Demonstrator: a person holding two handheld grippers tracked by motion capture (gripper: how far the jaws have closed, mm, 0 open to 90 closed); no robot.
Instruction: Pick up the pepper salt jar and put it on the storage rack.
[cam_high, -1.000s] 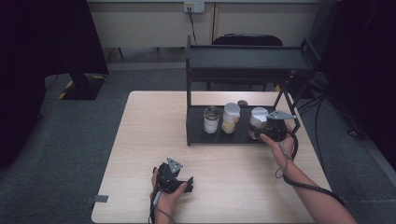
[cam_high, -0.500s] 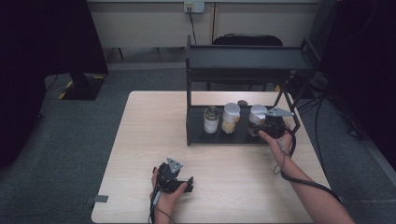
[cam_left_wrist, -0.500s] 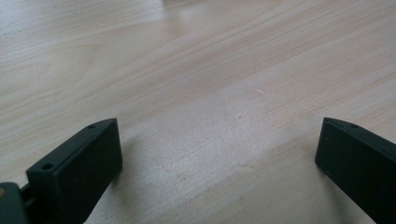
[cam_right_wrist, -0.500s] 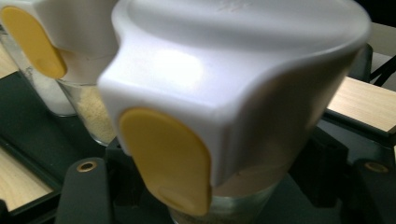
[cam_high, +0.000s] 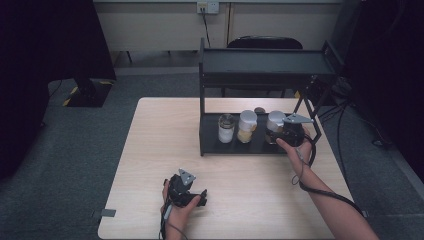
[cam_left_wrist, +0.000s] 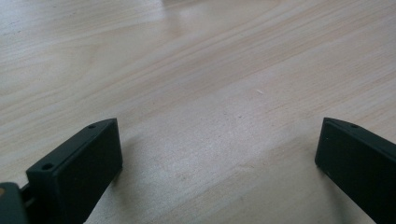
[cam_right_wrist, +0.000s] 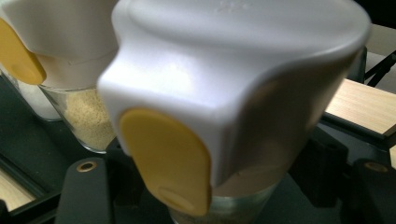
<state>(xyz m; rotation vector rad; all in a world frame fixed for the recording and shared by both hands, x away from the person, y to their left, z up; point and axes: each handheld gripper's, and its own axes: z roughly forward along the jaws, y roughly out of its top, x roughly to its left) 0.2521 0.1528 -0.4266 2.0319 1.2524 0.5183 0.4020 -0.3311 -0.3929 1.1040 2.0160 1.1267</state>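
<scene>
Jar: rightmost jar (cam_high: 275, 121) of three on the lower shelf of the black rack (cam_high: 265, 62), at the far right of the table (cam_high: 150, 150); white cap with a yellow flip tab (cam_right_wrist: 163, 158), clear glass body below.
Right gripper: right gripper (cam_high: 287, 134) closed on the jar's glass body under the cap (the right gripper view has the black jaws flanking it on both sides).
Handling: glass plus contents, so probably moderately heavy, rigid, smooth and breakable; the cap overhangs, so a grip just under it should resist slipping down.
Hold point: glass wall below the cap, not the cap or tab, which might pop open.
Neighbour: middle jar (cam_high: 247, 126), with yellowish granules, stands just beside; lift out carefully.
Left gripper: left gripper (cam_high: 187, 192) rests on the table near the person, jaws wide apart, nothing between them.
Change: against the earlier pictures, right hand reached slightly further into the shelf; left one unmoved.
</scene>
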